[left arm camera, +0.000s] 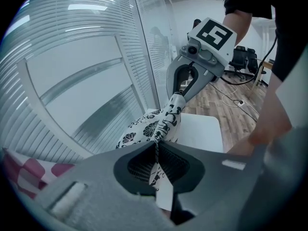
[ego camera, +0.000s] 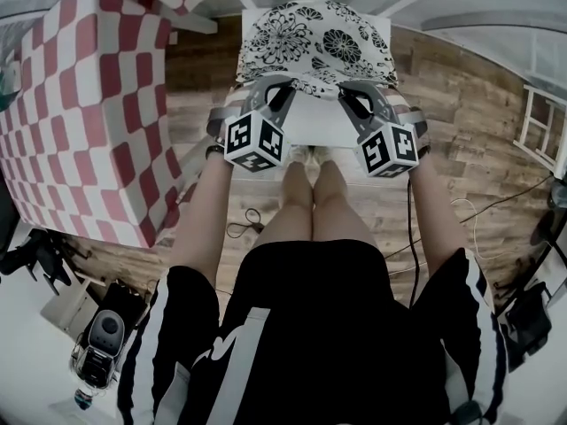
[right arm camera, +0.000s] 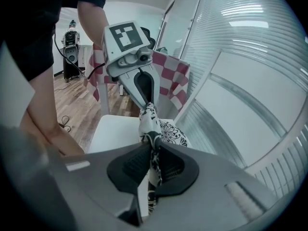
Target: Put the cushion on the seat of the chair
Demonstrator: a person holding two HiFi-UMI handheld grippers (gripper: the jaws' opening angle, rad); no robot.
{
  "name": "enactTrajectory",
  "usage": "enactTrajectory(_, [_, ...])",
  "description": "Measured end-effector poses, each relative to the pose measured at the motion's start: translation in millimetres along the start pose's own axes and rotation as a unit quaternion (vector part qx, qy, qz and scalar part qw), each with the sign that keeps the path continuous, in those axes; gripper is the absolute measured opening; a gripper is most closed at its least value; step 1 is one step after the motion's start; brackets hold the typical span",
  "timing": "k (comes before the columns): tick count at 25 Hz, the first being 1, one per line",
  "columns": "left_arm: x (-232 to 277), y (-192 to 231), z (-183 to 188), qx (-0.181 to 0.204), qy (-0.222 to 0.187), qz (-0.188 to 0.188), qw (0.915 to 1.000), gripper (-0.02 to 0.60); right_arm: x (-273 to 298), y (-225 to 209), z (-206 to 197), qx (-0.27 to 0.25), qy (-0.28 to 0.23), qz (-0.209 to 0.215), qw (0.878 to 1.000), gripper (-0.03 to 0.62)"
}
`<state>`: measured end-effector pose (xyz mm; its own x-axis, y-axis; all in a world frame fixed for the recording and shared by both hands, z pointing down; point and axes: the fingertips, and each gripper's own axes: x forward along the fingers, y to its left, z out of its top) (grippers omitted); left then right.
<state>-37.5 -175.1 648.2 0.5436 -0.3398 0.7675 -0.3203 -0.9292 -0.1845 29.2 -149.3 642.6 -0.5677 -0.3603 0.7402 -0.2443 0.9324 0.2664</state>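
Note:
A white cushion with black flower print (ego camera: 314,42) hangs over the far part of the white chair seat (ego camera: 314,122). My left gripper (ego camera: 282,87) is shut on the cushion's near left edge, my right gripper (ego camera: 347,91) on its near right edge. In the left gripper view the printed fabric (left arm camera: 166,121) is pinched between the pads, with the right gripper (left arm camera: 190,81) holding the same edge beyond. In the right gripper view the cushion edge (right arm camera: 151,134) runs from my jaws up to the left gripper (right arm camera: 144,97). The cushion's underside is hidden.
A table with a red and white checked cloth (ego camera: 89,104) stands close on the left. A glass wall with blinds (left arm camera: 72,81) rises behind the chair. The person's legs (ego camera: 310,202) stand just before the seat. Cables (ego camera: 478,211) lie on the wooden floor.

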Motion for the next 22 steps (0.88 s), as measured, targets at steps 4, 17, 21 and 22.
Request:
enactTrajectory(4, [3.2, -9.6, -9.6, -0.003, 0.007, -0.009, 0.9999, 0.021, 6.3, 12.7, -7.0, -0.001, 0.005, 0.014, 1.0, 0.015])
enactTrajectory(17, [16.1, -44.5, -38.2, -0.025, 0.027, -0.034, 0.9987, 0.021, 23.7, 49.7, -28.7, 0.035, 0.022, 0.047, 0.998, 0.015])
enactTrajectory(21, [20.6, -52.0, -44.3, -0.026, 0.034, -0.034, 0.9985, 0.021, 27.7, 61.8, -34.2, 0.046, 0.025, 0.06, 0.997, 0.015])
enactTrajectory(22, [21.5, -54.3, -45.8, -0.026, 0.035, -0.035, 0.9984, 0.021, 28.2, 65.1, -35.5, 0.048, 0.026, 0.063, 0.996, 0.015])
